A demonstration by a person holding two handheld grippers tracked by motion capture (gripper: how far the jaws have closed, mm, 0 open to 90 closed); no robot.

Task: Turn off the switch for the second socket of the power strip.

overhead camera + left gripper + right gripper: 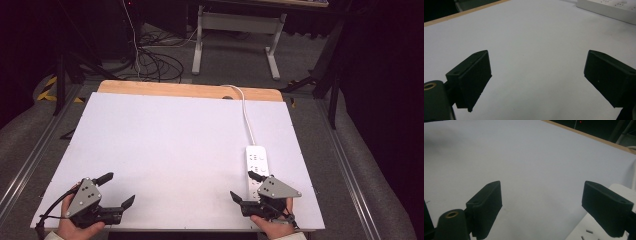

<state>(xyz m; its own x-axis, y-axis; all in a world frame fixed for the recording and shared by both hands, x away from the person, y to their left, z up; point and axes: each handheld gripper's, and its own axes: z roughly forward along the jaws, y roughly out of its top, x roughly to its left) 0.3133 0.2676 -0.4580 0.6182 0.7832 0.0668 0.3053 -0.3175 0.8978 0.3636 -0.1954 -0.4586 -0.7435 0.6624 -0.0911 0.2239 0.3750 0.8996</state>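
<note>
Left gripper (120, 189) jaws apart; right gripper (245, 185) likewise, seemingly over power strip (257, 162).

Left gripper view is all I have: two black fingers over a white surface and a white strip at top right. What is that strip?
Observer: A white plastic power strip, lying lengthwise on the white table cover; its white cable runs to the far wooden edge.
Operator: Where is the other gripper?
Observer: The right gripper is at the near right of the table, over the strip's near end, fingers spread apart.
Operator: Anything between its fingers?
Observer: Nothing gripped; in the right gripper view the strip's near end lies under its right finger.
Operator: And mine?
Observer: The left gripper is at the near left corner, open and empty.
</note>
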